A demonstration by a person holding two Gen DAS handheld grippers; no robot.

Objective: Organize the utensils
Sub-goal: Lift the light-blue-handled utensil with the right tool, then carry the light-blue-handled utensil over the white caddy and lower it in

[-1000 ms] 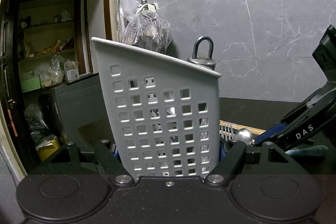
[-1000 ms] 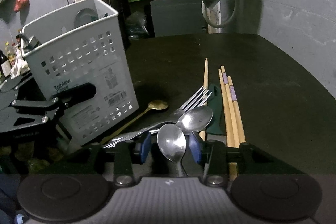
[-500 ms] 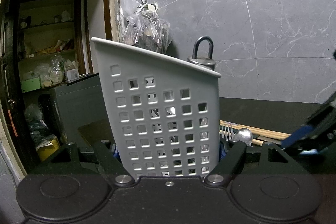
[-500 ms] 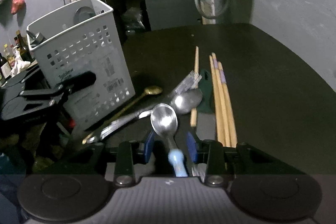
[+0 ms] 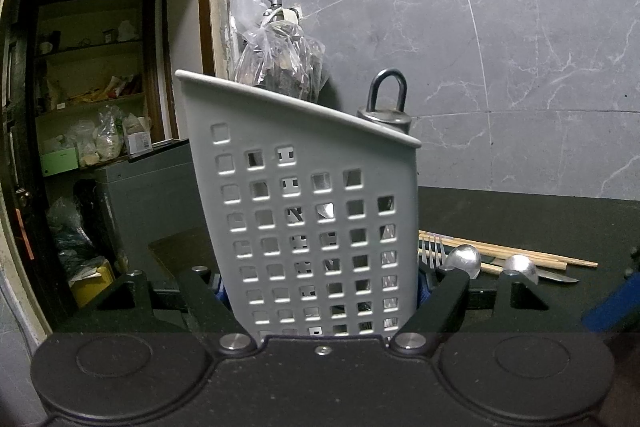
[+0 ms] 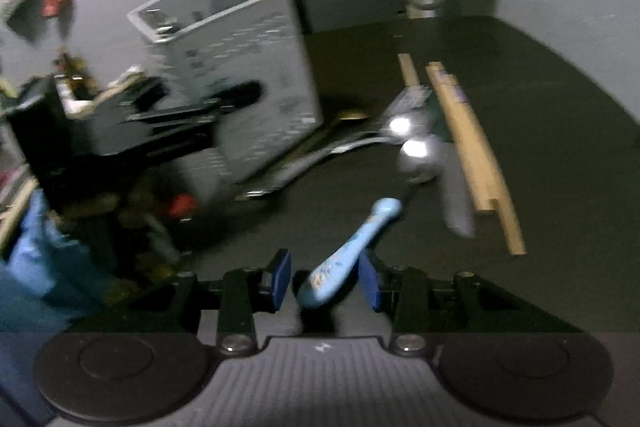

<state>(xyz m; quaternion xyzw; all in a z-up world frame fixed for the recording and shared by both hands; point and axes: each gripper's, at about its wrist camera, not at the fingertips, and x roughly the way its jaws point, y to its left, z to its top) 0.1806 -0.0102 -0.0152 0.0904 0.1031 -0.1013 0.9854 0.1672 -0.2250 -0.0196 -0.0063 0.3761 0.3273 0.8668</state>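
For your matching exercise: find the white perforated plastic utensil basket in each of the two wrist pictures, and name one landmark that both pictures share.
Left wrist view: the white perforated plastic utensil basket fills the centre, clamped between the left gripper's fingers.
Right wrist view: the basket stands upper left, blurred, with the left gripper on its side.
Shared landmark: the wooden chopsticks lying on the dark table, right of the basket.

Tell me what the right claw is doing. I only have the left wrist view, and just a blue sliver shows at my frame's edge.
Observer: The right claw has the blue-handled spoon between its pads by the handle; the jaws are opening, with a gap on one side.
Operator: Does the basket hide anything from me?
Observer: Yes, a gold spoon lies on the table close to the basket, near its bottom corner.
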